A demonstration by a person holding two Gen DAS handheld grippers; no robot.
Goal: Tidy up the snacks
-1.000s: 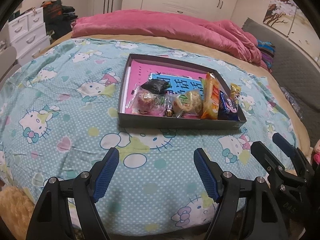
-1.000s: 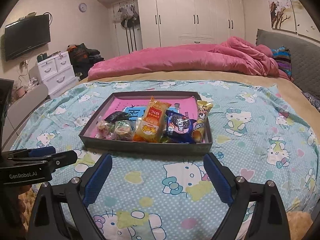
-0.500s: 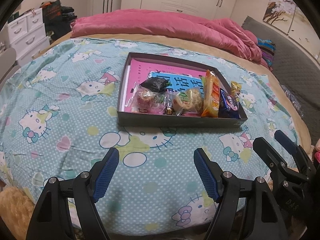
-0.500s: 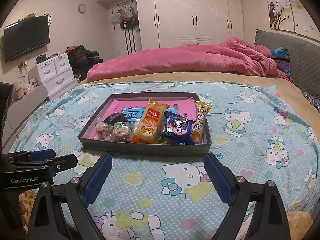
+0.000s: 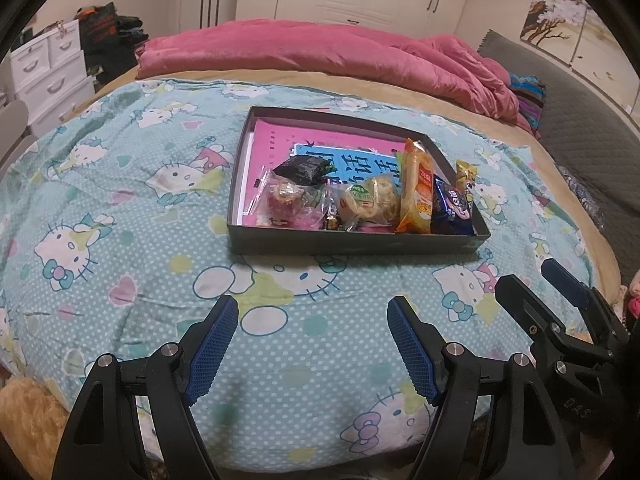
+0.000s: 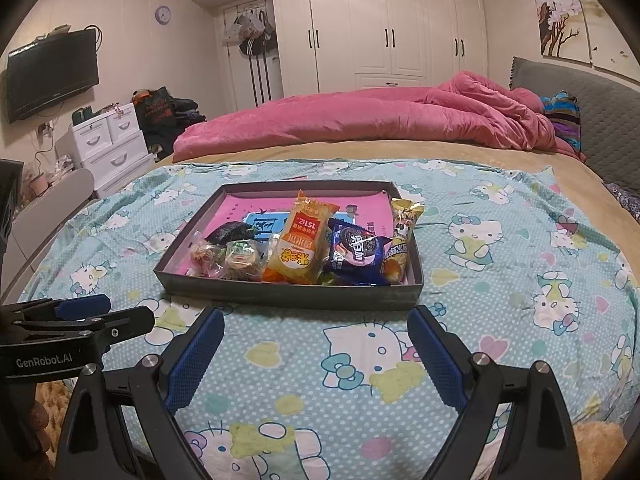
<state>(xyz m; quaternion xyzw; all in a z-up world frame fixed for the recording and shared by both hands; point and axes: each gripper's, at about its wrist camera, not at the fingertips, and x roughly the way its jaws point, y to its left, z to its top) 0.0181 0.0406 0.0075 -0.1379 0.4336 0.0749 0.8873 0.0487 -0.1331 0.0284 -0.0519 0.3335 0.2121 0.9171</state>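
Note:
A dark shallow box (image 5: 352,242) (image 6: 288,295) lies on the bed with snacks along its near wall: a clear candy bag (image 5: 286,202), a round pastry pack (image 5: 370,200), an orange pack (image 5: 418,190) (image 6: 302,246), a blue cookie pack (image 5: 452,208) (image 6: 356,254), a yellow bar (image 6: 402,236) and a small black pack (image 5: 306,168). My left gripper (image 5: 312,342) is open and empty, short of the box. My right gripper (image 6: 314,350) is open and empty, also short of it. It shows at the right of the left wrist view (image 5: 560,292).
A pink and a blue booklet (image 5: 352,156) line the box floor. The Hello Kitty sheet (image 5: 120,220) covers the bed. A pink duvet (image 6: 380,120) lies bunched at the far side. A white drawer unit (image 6: 108,140) stands left of the bed.
Both grippers have drawn back slightly from the box and lifted a little. Nothing was taken hold of; the snacks have not moved.

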